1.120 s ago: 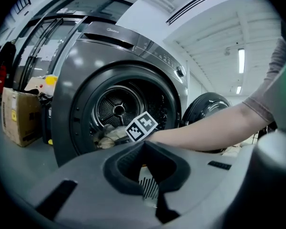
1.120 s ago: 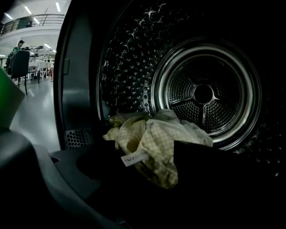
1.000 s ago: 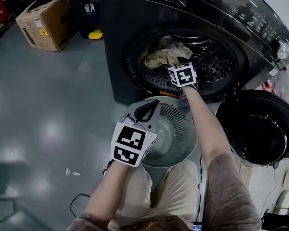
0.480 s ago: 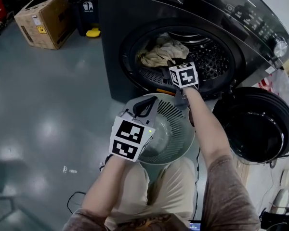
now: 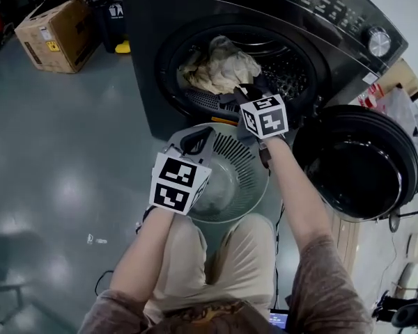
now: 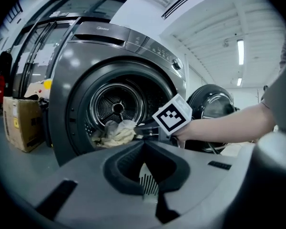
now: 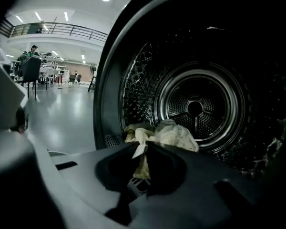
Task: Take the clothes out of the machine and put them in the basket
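The right tool (image 5: 246,93) has just been closing its jaws, and in the right gripper view they stand narrow, pinched on a fold of the crumpled cream clothes (image 7: 174,135) at the mouth of the drum, with the cloth running up from the right tool (image 7: 140,150) to the heap behind it. Its marker cube faces up, and the bare right forearm stretches straight forward from the lower right to the opening, the tool tipped a little downward. The left tool (image 5: 195,142) is drawn narrow too, its jaws together on the rim of the round pale grey slatted plastic basket (image 5: 238,181); the left gripper view shows a piece of slatted wall between the jaws of the left tool (image 6: 144,148). The left forearm is bent and short, lying over the left thigh. The basket sits just below the opening, between the person's knees. The clothes (image 5: 219,68) lie on the front lip inside the dark grey front-loading washing machine (image 5: 145,61), whose round door (image 5: 355,165) hangs open to the right. A cardboard box (image 5: 52,30) stands on the glossy grey floor (image 5: 56,158) to the left.
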The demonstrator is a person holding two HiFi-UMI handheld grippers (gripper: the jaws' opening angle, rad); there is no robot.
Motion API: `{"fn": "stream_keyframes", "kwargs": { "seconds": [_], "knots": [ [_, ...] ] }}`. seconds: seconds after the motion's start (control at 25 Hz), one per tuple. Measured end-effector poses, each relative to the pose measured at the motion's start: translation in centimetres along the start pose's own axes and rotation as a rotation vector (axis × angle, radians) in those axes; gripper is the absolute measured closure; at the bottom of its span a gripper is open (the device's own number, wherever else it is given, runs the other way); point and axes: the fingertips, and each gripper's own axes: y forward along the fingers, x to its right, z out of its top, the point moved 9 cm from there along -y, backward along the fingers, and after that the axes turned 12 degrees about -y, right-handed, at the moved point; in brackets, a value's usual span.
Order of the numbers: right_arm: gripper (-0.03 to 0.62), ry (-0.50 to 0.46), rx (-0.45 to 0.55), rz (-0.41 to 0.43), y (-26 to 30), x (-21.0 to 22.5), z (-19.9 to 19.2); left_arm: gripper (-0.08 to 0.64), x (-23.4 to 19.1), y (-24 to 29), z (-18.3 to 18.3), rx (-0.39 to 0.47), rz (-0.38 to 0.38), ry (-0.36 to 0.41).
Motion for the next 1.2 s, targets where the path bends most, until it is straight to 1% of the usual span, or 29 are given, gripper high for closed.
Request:
{"fn": "stream_keyframes", "kwargs": {
  "seconds": [0.24,0.44,0.64,0.76,1.04,1.2],
  "knots": [
    [0.555,0.002,0.056,0.028,-5.5,-2.0,-0.3,0.554,1.4,0.3,0.0,-0.003,0.012,0.025],
    [0.555,0.026,0.056,0.069,-9.5,-5.1,-2.1,0.554,1.9,0.6,0.0,-0.005,0.034,0.047],
    [0.555,0.126,0.077,0.075,-12.4,-7.1,-4.7,0.554,2.4,0.6,0.2,0.004,0.048,0.043],
    [0.557,0.161,0.089,0.083,-13.9,-7.8,-5.8,0.554,2.6,0.8,0.2,0.003,0.054,0.039],
    [0.558,0.193,0.119,0.129,-18.4,-10.1,-7.3,0.554,2.8,1.1,0.3,-0.001,0.063,0.054],
    [0.554,0.202,0.122,0.128,-19.1,-11.3,-7.9,0.554,2.7,1.0,0.3,0.008,0.081,0.034]
  ]
}}
